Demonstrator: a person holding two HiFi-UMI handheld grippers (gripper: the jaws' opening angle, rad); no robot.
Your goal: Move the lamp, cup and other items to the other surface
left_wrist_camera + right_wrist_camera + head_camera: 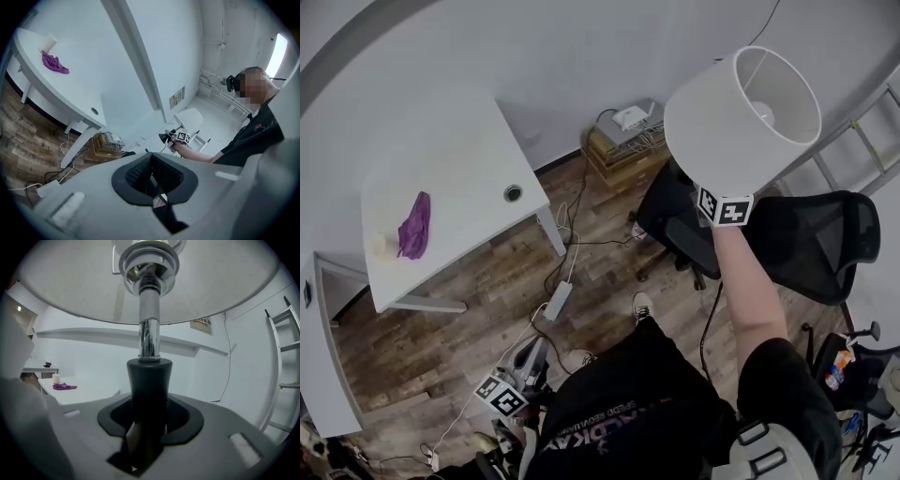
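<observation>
The right hand-held gripper [149,423] is clamped on the lamp [149,333]. Its jaws close on the dark lower stem, with the chrome rod and the white shade rising above them. In the head view the person's bare right arm holds this hand-held gripper [722,206] up, with the lamp [741,112] tilted in the air above a black chair [825,234], well apart from the bench [441,141].

The left hand-held gripper [151,180] has its jaws together with nothing between them. It hangs low by the person's left side, over the wood floor [441,347], and shows in the head view [504,394] by its marker cube.

On the white bench a cup [384,246] stands close to the left edge, near the front left corner. A purple cloth [415,225] lies just beside it, on the side toward the middle of the bench. A round cable hole [514,193] sits near the front right corner. The left gripper view shows the cup [48,43] and cloth [55,63] together near one end of the bench.
</observation>
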